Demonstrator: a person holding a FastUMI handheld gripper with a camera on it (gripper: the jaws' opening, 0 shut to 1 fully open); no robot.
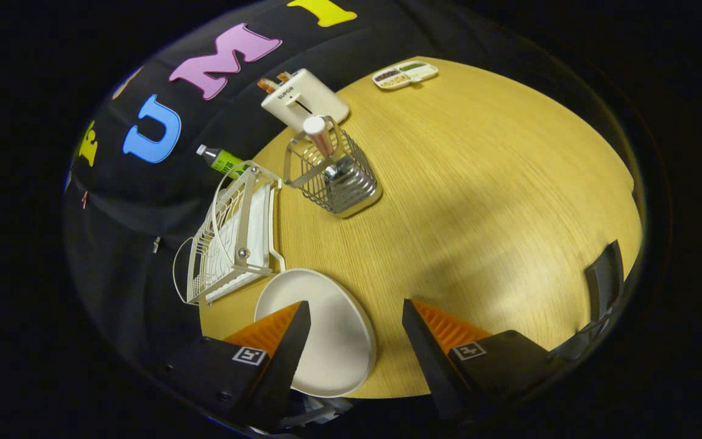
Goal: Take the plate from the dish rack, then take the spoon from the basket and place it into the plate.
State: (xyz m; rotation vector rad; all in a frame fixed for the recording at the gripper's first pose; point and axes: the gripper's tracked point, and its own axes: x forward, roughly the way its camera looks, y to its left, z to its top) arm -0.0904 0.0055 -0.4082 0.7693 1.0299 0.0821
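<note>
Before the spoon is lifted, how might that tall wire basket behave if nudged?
The tall wire basket looks light and narrow-based, so it may tip or slide on the smooth wooden table. The open gripper hovers over the white plate.

A round bench (479, 201) of pale yellow wood grain stands against a black cloth wall (144, 201), which hangs in soft folds behind it. Light falls bright across the middle of the bench top, with dim shadow patches toward its near side and darker edges all round
</note>
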